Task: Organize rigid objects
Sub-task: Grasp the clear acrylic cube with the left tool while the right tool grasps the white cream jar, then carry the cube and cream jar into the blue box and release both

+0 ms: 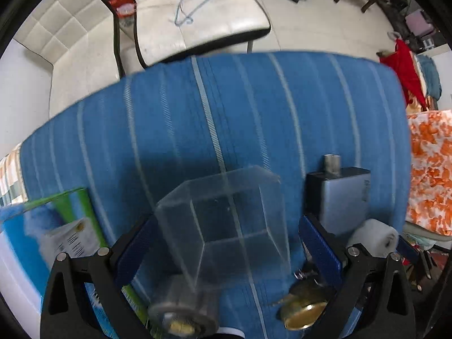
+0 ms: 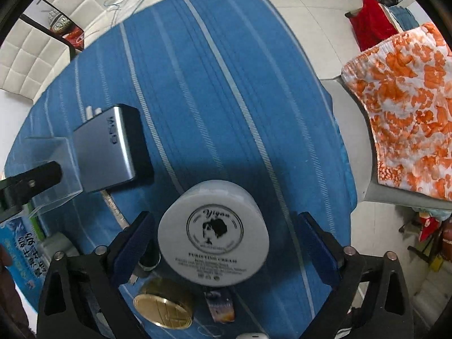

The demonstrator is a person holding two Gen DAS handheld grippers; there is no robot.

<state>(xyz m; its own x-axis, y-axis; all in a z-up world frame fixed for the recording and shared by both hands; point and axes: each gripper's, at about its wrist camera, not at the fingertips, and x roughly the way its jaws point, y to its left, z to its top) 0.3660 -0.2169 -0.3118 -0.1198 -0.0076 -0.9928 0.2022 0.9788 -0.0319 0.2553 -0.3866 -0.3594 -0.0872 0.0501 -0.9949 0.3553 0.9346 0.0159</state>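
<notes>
Nearest in the left wrist view, the left gripper [image 1: 226, 243] stands spread, its ribbed blue pads either side of a clear, hard-edged plastic box [image 1: 226, 220], contact blurred. Low in the frame lies a shiny brass-coloured round tin [image 1: 303, 315]; beyond, centre right, a brushed grey metal case [image 1: 343, 197]. Lower left sits a glossy green-and-blue carton [image 1: 60, 226].

In the right wrist view, the right gripper [image 2: 224, 243] is also spread, around a smooth white round cream jar [image 2: 213, 233], gaps both sides. All rest on the blue striped cloth worktop [image 2: 197, 84]. Orange-patterned fabric [image 2: 409, 107] drapes at right.
</notes>
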